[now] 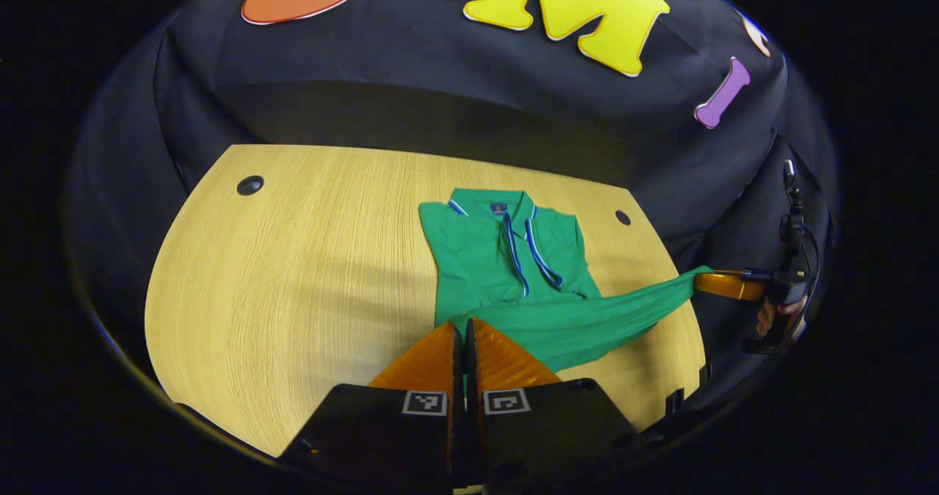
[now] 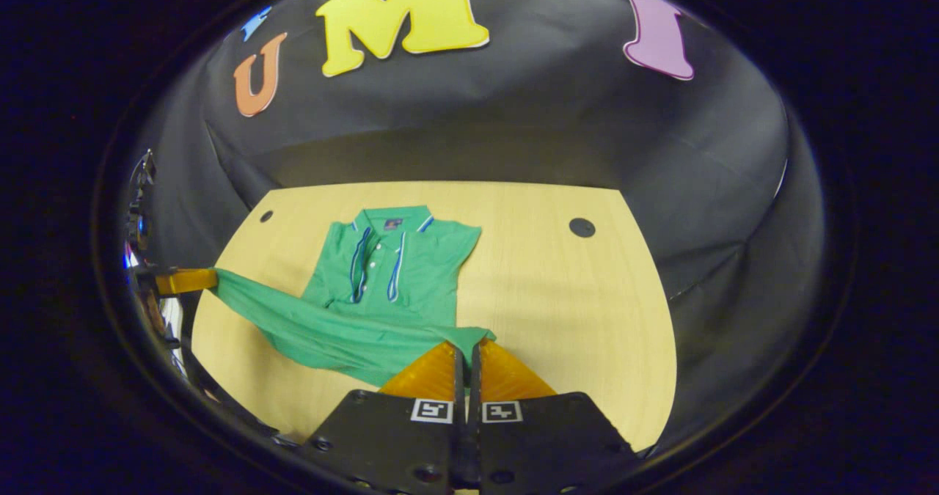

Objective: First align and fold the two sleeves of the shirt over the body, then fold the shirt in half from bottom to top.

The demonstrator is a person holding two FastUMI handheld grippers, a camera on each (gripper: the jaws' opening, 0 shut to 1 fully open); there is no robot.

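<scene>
Both tools pinch the hem of the shirt (image 1: 506, 260), left tool (image 1: 463, 326) and right tool (image 2: 467, 348), lifted; bottom-to-top fold underway. Next, carry the hem toward 12 o'clock over the surface (image 1: 293, 275).

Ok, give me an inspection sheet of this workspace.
Surface: wooden table, two round holes near its far edge.
Job's things: green shirt, collar at the far side, sleeves folded in, bottom hem lifted off the table and stretched between both grippers.
Clutter: nothing seen.
Grippers: left gripper shut on one hem corner; right gripper shut on the other.
Cables: thin cable beside the right gripper's mount, in the left gripper view.
Surroundings: black cloth wall behind the table.
</scene>
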